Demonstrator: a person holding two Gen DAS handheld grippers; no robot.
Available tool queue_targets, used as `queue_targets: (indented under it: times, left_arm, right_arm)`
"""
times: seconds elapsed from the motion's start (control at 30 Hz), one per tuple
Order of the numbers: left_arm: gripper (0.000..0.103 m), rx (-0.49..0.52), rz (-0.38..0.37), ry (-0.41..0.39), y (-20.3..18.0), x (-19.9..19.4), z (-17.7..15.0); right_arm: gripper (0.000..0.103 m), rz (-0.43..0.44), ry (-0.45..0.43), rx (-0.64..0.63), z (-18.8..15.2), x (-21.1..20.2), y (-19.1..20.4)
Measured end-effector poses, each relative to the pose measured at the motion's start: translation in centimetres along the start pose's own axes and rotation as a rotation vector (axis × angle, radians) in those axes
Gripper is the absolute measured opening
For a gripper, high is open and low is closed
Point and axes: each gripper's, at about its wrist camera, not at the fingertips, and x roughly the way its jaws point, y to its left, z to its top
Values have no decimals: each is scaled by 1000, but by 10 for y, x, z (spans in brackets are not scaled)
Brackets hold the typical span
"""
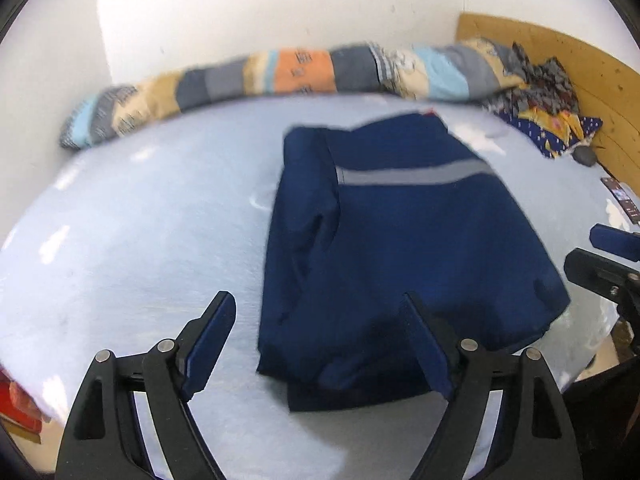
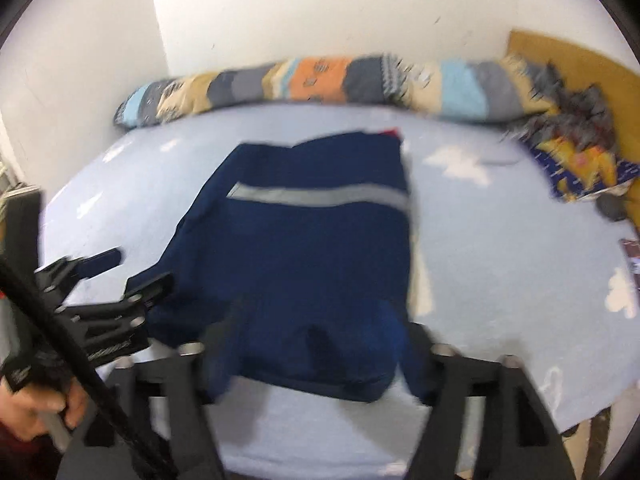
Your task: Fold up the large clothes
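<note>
A navy jacket with a grey reflective stripe lies folded on the pale blue bed sheet, sleeves tucked in. My left gripper hovers over its near left edge with the fingers spread wide and nothing pinched. The right gripper pokes in at the right edge of that view. In the right wrist view the jacket fills the middle, and my right gripper is blurred, open, its fingers standing either side of the near hem without pressing it. The left gripper shows at the left, open.
A rolled patchwork blanket runs along the white wall at the back. Crumpled patterned cloth lies by the wooden headboard at the right, with a remote control near it. A person's hand grips the left handle.
</note>
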Motion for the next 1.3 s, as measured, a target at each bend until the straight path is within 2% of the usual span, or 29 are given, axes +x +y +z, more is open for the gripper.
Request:
queue_targets:
  times: [0.07, 0.2, 0.33, 0.43, 0.7, 1.3]
  left_arm:
    - [92, -1, 27, -41, -4, -16, -7]
    - [95, -27, 26, -115, -8, -43, -21]
    - [101, -27, 34, -151, -11, -52, -29]
    - [101, -19, 48, -141, -15, -47, -27]
    - [101, -47, 37, -66, -9, -31, -26]
    - [101, -37, 48, -66, -8, -33, -27]
  right_arm:
    - [78, -10, -28, 30, -11, -7, 3]
    - [81, -56, -59, 84, -36, -15, 5]
    - [86, -106, -81, 71, -49, -19, 10]
    - [87, -147, -87, 39, -47, -19, 13]
    - [87, -146, -57, 30, -45, -8, 14]
    - [88, -144, -58, 19, -44, -7, 16]
